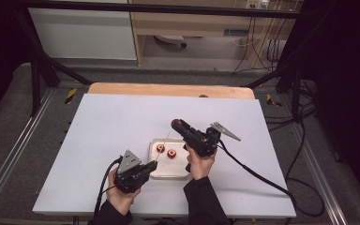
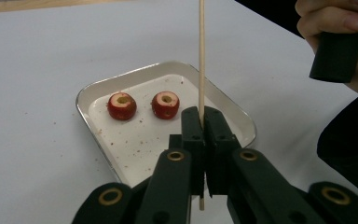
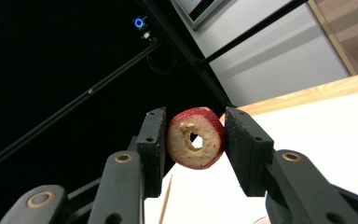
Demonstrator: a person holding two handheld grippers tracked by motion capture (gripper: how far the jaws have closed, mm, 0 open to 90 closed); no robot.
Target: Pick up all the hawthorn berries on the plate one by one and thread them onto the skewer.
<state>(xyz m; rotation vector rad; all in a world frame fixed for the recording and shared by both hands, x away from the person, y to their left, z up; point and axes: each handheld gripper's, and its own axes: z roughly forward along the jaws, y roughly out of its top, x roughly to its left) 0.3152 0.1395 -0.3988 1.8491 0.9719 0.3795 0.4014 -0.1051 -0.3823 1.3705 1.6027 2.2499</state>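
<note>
Left tool [image 2: 200,122]: we see its jaws closed on a thin wooden skewer [image 2: 201,56], low beside the tray [image 2: 93,93].
Right tool [image 3: 193,140]: jaws part-open, clamping a red cored fruit ring [image 3: 196,138], raised above the counter [image 1: 112,122].
Tray: holds two more rings [image 2: 121,105], [image 2: 165,104].
Writing: none legible.

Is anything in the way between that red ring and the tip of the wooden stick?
Nothing visible. The right tool holds the red ring in the air, its hole open. The left tool grips the stick, whose bare tip shows just below the ring.
</note>
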